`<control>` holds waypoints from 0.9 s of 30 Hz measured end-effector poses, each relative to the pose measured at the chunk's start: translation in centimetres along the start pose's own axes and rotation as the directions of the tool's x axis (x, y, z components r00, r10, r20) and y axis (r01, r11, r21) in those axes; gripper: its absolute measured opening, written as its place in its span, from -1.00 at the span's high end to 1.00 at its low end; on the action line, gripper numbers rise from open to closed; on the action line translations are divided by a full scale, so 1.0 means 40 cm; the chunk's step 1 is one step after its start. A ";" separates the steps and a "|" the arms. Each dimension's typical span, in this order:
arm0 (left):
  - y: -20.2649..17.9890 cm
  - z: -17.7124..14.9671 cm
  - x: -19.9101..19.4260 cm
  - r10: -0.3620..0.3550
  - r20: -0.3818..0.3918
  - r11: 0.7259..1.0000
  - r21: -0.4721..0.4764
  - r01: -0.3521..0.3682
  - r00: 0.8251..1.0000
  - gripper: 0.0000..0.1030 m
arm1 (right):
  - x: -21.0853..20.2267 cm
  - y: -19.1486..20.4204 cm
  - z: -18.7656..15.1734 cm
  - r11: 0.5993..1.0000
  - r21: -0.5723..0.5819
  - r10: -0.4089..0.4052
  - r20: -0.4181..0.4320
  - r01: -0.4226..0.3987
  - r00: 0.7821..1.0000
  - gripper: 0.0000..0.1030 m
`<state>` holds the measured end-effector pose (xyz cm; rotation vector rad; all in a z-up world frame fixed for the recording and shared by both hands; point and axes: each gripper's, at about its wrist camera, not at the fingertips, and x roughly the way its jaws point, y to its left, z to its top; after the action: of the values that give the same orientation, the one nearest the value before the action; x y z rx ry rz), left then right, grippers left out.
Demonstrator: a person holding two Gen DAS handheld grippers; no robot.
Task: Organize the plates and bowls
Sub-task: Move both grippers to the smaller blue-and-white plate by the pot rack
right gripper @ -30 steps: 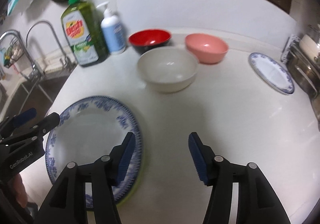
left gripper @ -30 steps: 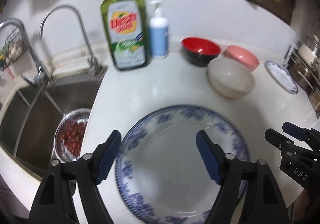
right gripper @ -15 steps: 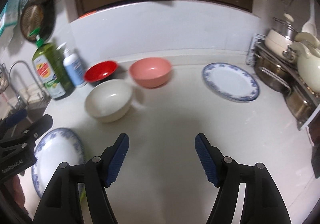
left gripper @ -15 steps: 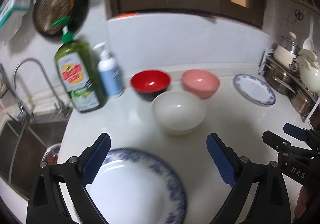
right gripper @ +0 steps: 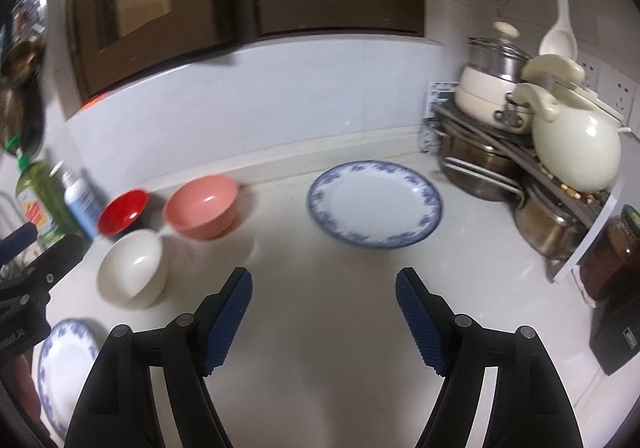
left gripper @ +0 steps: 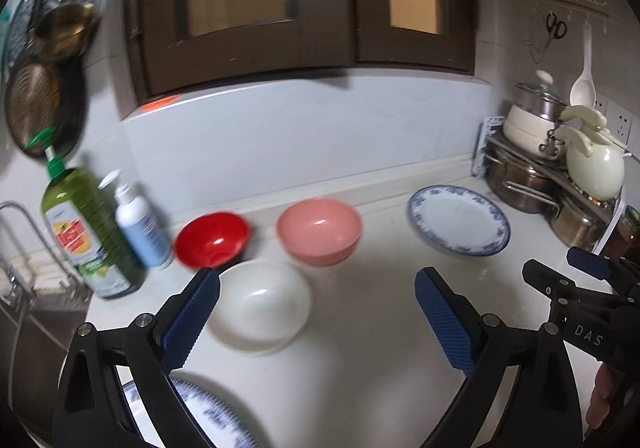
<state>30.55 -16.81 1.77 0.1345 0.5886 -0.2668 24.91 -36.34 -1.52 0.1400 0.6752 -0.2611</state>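
Both grippers, left [left gripper: 316, 312] and right [right gripper: 324, 312], hung empty with jaws apart. White bowl [left gripper: 260, 306], red bowl [left gripper: 212, 238] and pink bowl [left gripper: 320, 230] clustered far left on the counter [right gripper: 340, 308]. One blue-rimmed plate [right gripper: 376, 203] lay far right, another [right gripper: 66, 356] near left.

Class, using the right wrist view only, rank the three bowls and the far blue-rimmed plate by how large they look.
1. Blue-rimmed plate, clearly the widest.
2. Pink bowl and white bowl: look alike; the white one is nearer, so unranked.
3. Red bowl, smallest and farthest.
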 end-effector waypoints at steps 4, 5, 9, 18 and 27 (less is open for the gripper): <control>-0.046 0.040 0.035 -0.023 0.018 1.000 0.008 0.023 1.000 -0.93 | 0.020 -0.048 0.030 1.000 0.017 -0.025 0.022 0.024 0.999 -0.46; -0.057 0.051 0.048 -0.032 0.017 0.999 0.010 0.031 0.999 -0.93 | 0.027 -0.059 0.037 0.999 0.022 -0.029 0.027 0.029 0.999 -0.46; -0.102 0.090 0.099 -0.052 0.018 0.999 0.017 0.052 0.998 -0.92 | 0.064 -0.102 0.070 0.998 0.044 -0.046 0.033 0.044 0.998 -0.46; -0.200 0.143 0.257 -0.096 -0.034 0.995 0.033 0.097 0.995 -0.92 | 0.190 -0.214 0.111 0.990 0.117 -0.077 0.013 0.075 0.997 -0.46; -0.309 0.180 0.431 -0.105 -0.078 0.991 0.077 0.111 0.991 -0.84 | 0.323 -0.305 0.134 0.981 0.145 -0.129 0.001 0.128 0.992 -0.46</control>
<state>44.59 -33.69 -2.63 0.1916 0.6592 -0.3926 34.37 -51.67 -6.08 0.2340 0.6560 -0.4350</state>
